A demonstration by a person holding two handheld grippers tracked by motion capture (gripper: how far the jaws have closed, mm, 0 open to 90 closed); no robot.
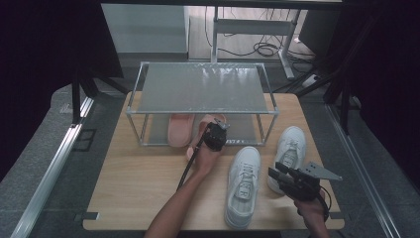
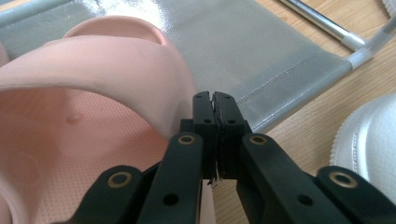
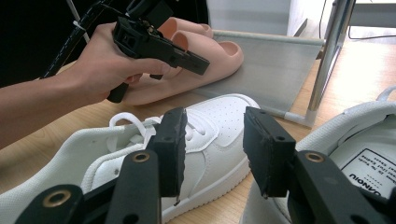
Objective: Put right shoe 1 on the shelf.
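Left gripper (image 2: 214, 100) jaws closed beside pink slipper (image 2: 93, 93) on rack (image 2: 280, 56)

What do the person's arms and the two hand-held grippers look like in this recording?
Both forearms are bare, with no sleeves in view. The left hand-held gripper is black, with a black cable trailing back along the arm; its jaws are angular black links with brass-ringed pivot holes. The right hand-held gripper is also black, carries a grey three-cornered plate on top, and has flat rectangular black pads.
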